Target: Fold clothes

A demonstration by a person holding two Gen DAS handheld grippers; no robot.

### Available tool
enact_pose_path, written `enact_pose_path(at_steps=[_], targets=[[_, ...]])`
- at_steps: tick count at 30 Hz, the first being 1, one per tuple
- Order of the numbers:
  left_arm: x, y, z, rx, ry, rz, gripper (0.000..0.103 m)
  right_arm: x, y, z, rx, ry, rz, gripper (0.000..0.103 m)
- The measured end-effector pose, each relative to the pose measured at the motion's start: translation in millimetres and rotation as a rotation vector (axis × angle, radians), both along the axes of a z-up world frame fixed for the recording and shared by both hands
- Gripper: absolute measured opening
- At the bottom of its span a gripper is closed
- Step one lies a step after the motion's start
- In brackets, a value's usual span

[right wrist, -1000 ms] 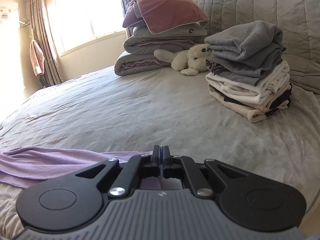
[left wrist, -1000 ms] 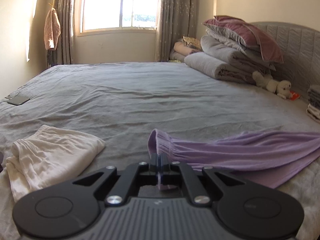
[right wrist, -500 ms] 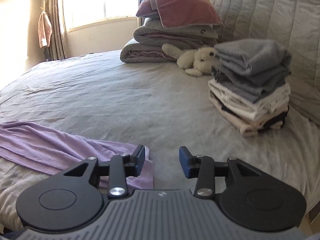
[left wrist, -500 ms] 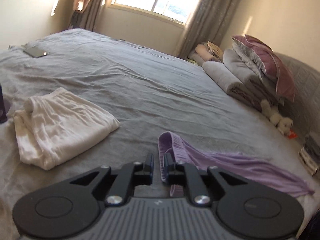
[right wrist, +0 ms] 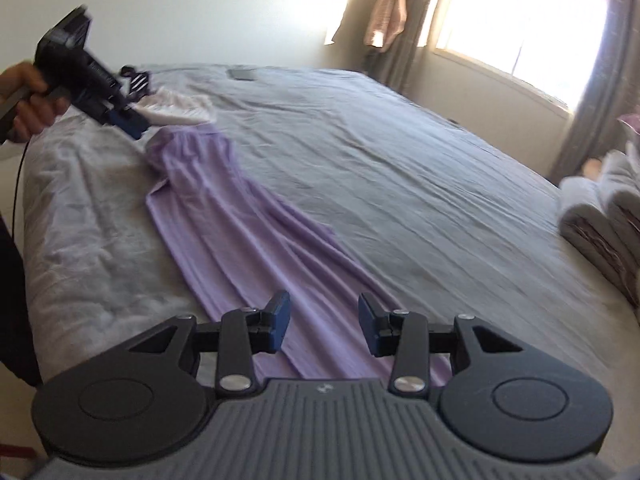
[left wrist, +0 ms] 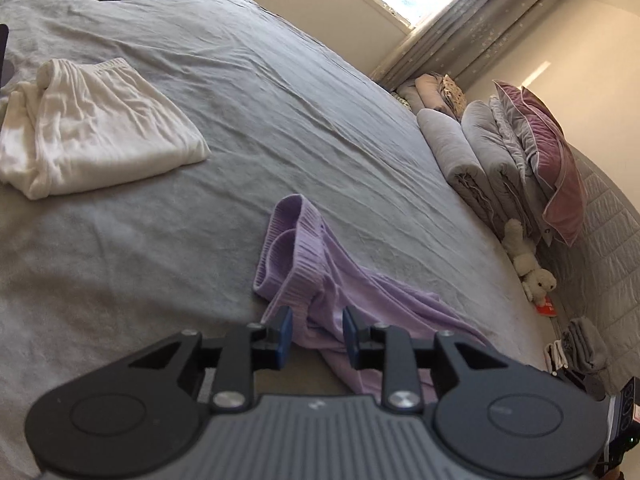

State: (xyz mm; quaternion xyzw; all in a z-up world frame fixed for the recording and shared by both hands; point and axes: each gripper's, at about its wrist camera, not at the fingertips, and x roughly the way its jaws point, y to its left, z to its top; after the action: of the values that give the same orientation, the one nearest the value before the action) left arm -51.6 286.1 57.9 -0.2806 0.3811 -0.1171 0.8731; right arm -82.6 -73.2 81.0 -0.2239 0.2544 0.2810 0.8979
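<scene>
the purple trousers (right wrist: 240,216) lie stretched along the near side of the bed (right wrist: 400,168). left tongs (left wrist: 316,332) have just been opening, waistband between them unclamped; right tongs (right wrist: 323,322) stand apart above the legs.

Long lilac knit-cloth garment (right wrist: 240,236): soft, matt, thin, w/ ribbed waistband (left wrist: 294,256), lying in loose creases. Grey bed sheet (left wrist: 248,92): matt woven cloth, finely wrinkled all over; nearer edge looks fuzzier, almost fleecy. Folded cream-white cloth garment (left wrist: 96,128): light, crinkled, matt, gathered elastic edge. Left tool (left wrist: 316,334): matt black plastic body, ribbed grey plastic housing, shiny round metal screw heads, blue pads (left wrist: 283,332) smooth & matt. Right tool (right wrist: 323,326): same plastic, metal screws, blue pads. Dusty-pink pillow (left wrist: 556,160): velvety w/ slight sheen. Small white plush toy (left wrist: 534,276): fluffy. Grey headboard (left wrist: 608,240): quilted cloth. Curtains (left wrist: 480,20): heavy grey cloth.
</scene>
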Motion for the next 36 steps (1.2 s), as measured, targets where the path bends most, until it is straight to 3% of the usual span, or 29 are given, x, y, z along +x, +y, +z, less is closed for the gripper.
enact_pose_path(at_steps=[3, 6, 7, 13, 18, 19, 20, 21, 24, 29, 33, 36], targets=[[3, 22, 0, -0.078, 0.004, 0.130, 0.027, 17, 60, -2, -0.006, 0.007, 0.134, 0.042], [8, 34, 0, -0.091, 0.017, 0.216, 0.027, 36, 119, 0, -0.024, 0.022, 0.255, 0.062], [11, 34, 0, -0.079, 0.031, 0.221, 0.027, 40, 138, -1, -0.044, 0.018, 0.294, 0.068], [22, 33, 0, -0.046, 0.044, 0.200, 0.027, 78, 216, 2, -0.135, 0.022, 0.439, 0.068], [25, 43, 1, -0.050, 0.034, 0.209, 0.028, 100, 245, -11, -0.285, 0.025, 0.519, 0.068], [26, 45, 1, -0.049, 0.035, 0.216, 0.028, 105, 246, -12, -0.290, 0.045, 0.529, 0.058], [27, 47, 1, -0.048, 0.038, 0.223, 0.028, 110, 246, -11, -0.275, 0.067, 0.524, 0.019], [27, 48, 2, -0.045, 0.042, 0.228, 0.028, 115, 243, -8, -0.252, 0.080, 0.506, 0.003], [28, 47, 3, -0.046, 0.036, 0.226, 0.028, 127, 231, 2, -0.170, 0.099, 0.452, 0.005], [32, 39, 5, -0.026, 0.035, 0.196, 0.028, 155, 191, 30, 0.060, 0.128, 0.287, 0.005], [44, 13, 6, 0.063, 0.034, 0.102, 0.029, 172, 182, 35, 0.035, 0.045, 0.098, 0.005], [59, -9, 6, 0.165, 0.017, 0.022, 0.031, 174, 180, 33, 0.051, 0.046, 0.101, 0.005]])
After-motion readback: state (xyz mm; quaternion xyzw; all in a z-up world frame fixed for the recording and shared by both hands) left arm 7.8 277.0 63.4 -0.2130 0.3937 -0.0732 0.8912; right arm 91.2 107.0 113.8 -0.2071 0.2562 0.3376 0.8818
